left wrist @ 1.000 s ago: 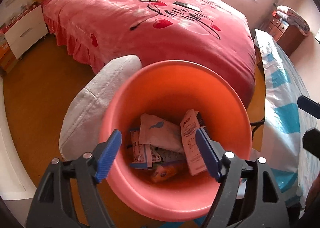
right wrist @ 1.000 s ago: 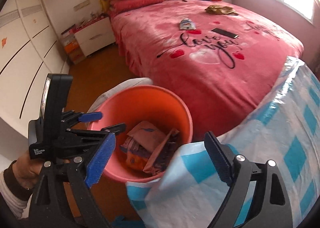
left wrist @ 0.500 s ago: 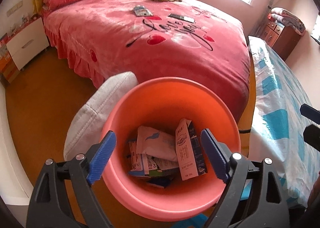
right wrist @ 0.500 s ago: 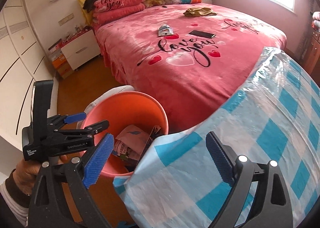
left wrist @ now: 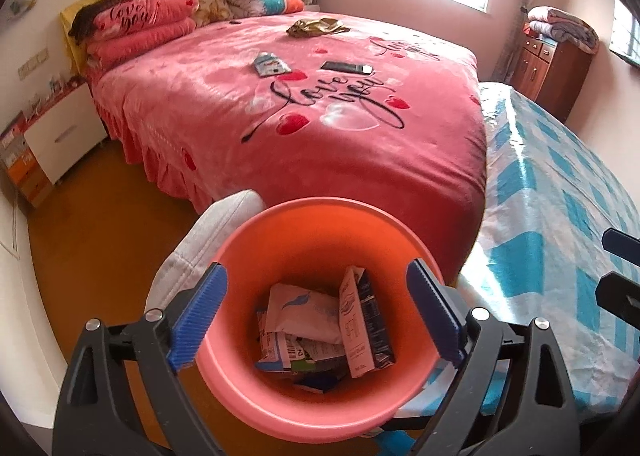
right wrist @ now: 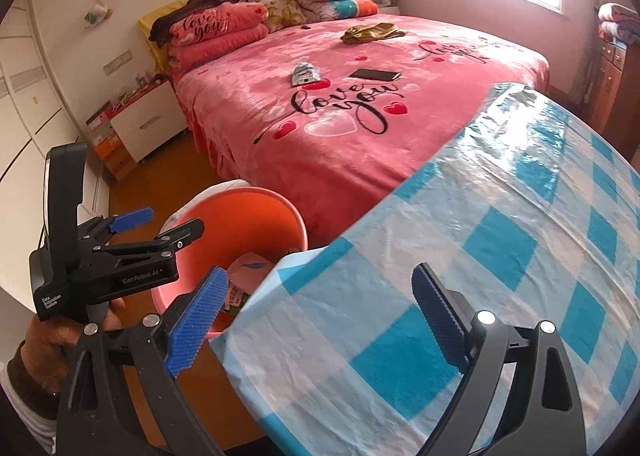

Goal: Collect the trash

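An orange bin (left wrist: 316,232) stands on the floor by the bed and holds several cartons and wrappers (left wrist: 320,328). My left gripper (left wrist: 316,316) is open and empty above the bin's mouth; it also shows in the right wrist view (right wrist: 156,223). My right gripper (right wrist: 316,316) is open and empty over the corner of the blue-checked table (right wrist: 500,240), with the bin (right wrist: 240,211) to its left. A blue-white wrapper (left wrist: 270,64) lies on the pink bed (left wrist: 304,135), also seen in the right wrist view (right wrist: 305,74).
A dark phone (left wrist: 346,67) and a crumpled gold cloth (left wrist: 316,27) lie on the bed. A white cushion (left wrist: 204,244) leans beside the bin. A white nightstand (left wrist: 60,135) stands left of the bed, a wooden cabinet (left wrist: 554,63) at the far right.
Both grippers have risen and tilted up, so the bin looks lower and smaller. The right gripper has moved right, from over the bin to over the table corner.
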Demonstrator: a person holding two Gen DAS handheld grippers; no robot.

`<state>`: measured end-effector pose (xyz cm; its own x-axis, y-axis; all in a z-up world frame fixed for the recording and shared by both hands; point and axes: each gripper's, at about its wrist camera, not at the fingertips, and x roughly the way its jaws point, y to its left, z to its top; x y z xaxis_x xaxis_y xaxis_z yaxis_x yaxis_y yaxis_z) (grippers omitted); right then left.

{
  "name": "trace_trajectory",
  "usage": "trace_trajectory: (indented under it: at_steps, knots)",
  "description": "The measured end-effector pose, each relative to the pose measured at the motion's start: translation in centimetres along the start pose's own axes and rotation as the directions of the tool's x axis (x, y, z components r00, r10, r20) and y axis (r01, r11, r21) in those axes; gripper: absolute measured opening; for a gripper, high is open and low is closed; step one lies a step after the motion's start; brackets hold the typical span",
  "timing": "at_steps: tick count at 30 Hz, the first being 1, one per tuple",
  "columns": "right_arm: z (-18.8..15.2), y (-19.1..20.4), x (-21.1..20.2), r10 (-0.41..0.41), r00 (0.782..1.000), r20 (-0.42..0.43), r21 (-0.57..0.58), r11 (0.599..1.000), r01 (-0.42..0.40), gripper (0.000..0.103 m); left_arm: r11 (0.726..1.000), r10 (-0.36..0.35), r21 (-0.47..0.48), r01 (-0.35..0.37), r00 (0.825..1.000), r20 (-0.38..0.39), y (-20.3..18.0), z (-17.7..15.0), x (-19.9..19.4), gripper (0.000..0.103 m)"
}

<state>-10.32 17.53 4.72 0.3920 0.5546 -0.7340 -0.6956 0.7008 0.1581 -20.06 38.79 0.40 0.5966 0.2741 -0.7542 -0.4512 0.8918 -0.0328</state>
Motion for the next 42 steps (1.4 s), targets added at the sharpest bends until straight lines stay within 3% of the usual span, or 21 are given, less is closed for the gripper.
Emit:
trace_trajectory:
  at_steps: [24,42]
  knots:
    - [-5.1,-8.2,-5.7,-0.142,0.984,0.112,0.237,0.965,0.113,0.094,0.987,-0.097,0.136,0.084,0.991,0.097,-9.2,1.7,-5.3,0.095]
    - [-8.5,-13.0,-10.3,-0.303,0.934,0.189,0.295,0.925,0.241,0.094,0.956,-0.154,0.267,0.124,0.984,0.093,-17.3,0.7,-6.9,0.096]
